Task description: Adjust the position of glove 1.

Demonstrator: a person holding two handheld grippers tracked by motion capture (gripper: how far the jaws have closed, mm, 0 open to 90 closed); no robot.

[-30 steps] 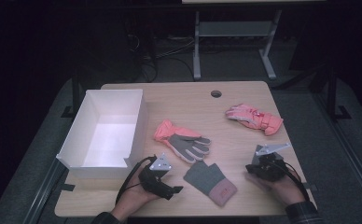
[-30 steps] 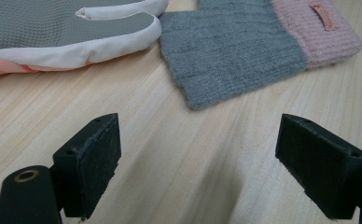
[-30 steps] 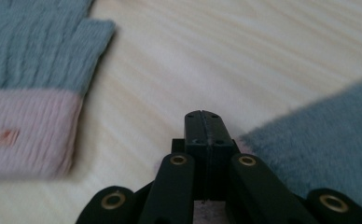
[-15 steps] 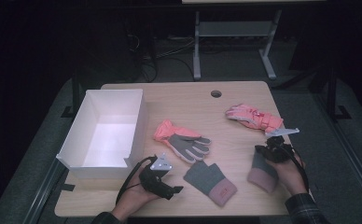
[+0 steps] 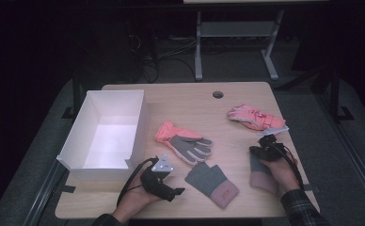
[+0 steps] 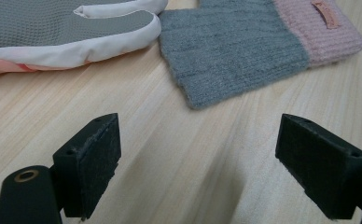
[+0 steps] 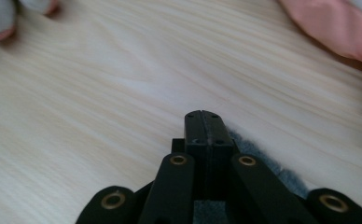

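Right tongs (image 7: pixel 202 122) pinched on the grey mitten (image 5: pixel 261 173); left tongs (image 6: pixel 207 168) wide, empty.
Keep your grip firm and lift the mitten clear of the surface (image 5: pixel 237 136).

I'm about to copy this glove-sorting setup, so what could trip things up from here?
The right gripper has its jaws shut, with a grey knit mitten under the hand; whether it is pinched is unclear, so it could drag along. That mitten lies near the table edge and could slide off. The left gripper rests open, close to the other knit mitten, and might nudge it.
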